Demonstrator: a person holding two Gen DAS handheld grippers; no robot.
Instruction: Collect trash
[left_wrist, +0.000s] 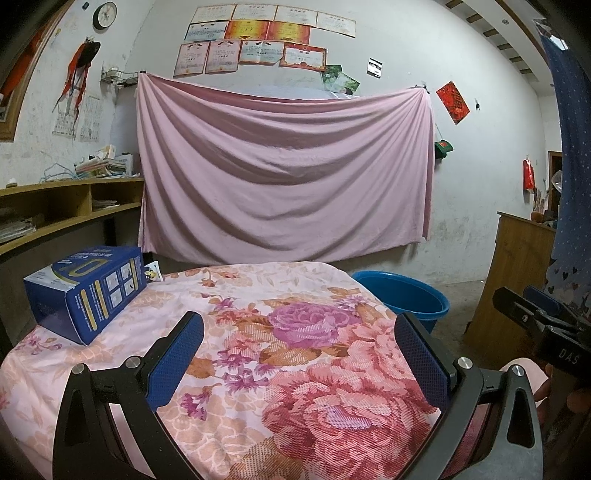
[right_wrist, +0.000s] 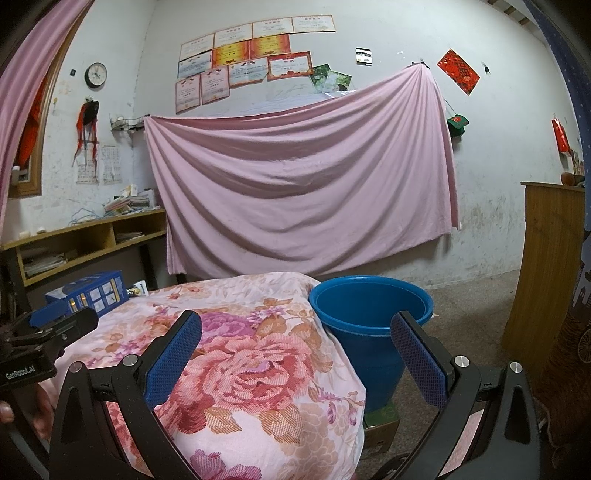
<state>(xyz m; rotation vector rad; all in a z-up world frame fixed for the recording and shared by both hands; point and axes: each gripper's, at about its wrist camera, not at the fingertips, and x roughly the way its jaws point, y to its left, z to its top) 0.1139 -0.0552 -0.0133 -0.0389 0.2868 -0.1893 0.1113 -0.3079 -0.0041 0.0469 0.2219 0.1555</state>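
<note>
Left wrist view first, going left to right: a blue carton (left_wrist: 86, 291) lies on its side near the far left corner of the floral-covered table (left_wrist: 258, 354), with a small white packet (left_wrist: 154, 272) tucked just behind it at the far edge. Across the middle the floral cloth is bare. Off the table's far right corner a blue bucket (left_wrist: 402, 295) stands on the floor, apart from the carton by the full width of the table.

As a judgement, the collecting has hardly started. The carton and the packet look like the trash to be gathered, both sit untouched on the table, and what shows of the bucket's inside in the right wrist view looks empty, though its bottom is hidden. Everything is left to do: pick each piece up, carry it across, drop it in.

Now the tongs. The left gripper (left_wrist: 299, 365) has its jaws spread wide over the near middle of the table, holding nothing and touching nothing; the carton lies ahead and to its left. The right gripper (right_wrist: 295, 363) is likewise spread wide and empty, hovering over the table's right edge, with the bucket (right_wrist: 369, 314) just beyond its right finger.
</note>
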